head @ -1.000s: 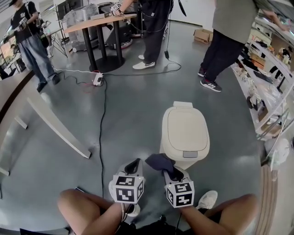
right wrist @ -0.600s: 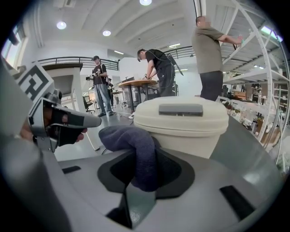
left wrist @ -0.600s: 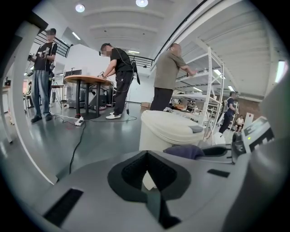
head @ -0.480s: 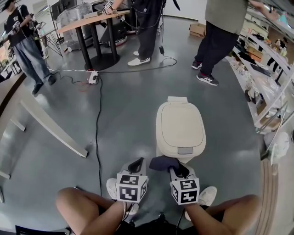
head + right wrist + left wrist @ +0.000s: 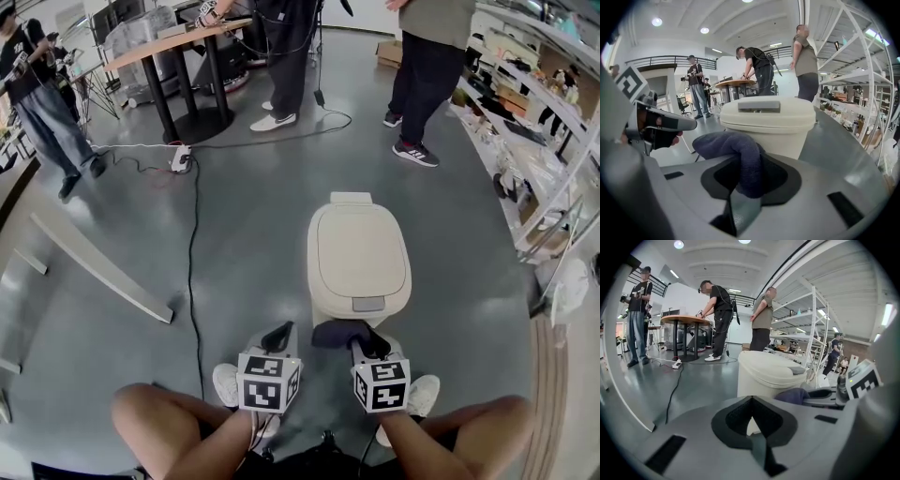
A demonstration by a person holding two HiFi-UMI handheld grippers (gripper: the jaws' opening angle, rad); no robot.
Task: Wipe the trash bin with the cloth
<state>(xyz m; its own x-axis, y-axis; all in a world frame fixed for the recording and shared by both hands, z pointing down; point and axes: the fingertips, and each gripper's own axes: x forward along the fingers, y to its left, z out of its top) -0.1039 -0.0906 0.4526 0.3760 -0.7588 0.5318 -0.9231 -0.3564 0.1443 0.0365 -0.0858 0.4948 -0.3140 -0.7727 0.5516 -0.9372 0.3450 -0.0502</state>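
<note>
The right gripper (image 5: 362,346) is clenched on a dark blue cloth (image 5: 339,334); in the right gripper view its jaws pinch a fold of the cloth (image 5: 729,143) while the rest bulges up and out to the left above them. The left gripper (image 5: 276,337) has its jaws pressed together with nothing between them, as the left gripper view shows, and it hangs just to the left of the right one, above the grey floor (image 5: 234,234). The cream trash bin (image 5: 359,253) stands on the floor with its lid down, right ahead of both grippers. The cloth sits at the bin's near edge, just below the grey tab (image 5: 367,304) on the lid; whether it touches cannot be told. A second ago the cloth lay off the bin's near left corner; now it is centred on the front, and the left gripper has kept its place beside it.
</note>
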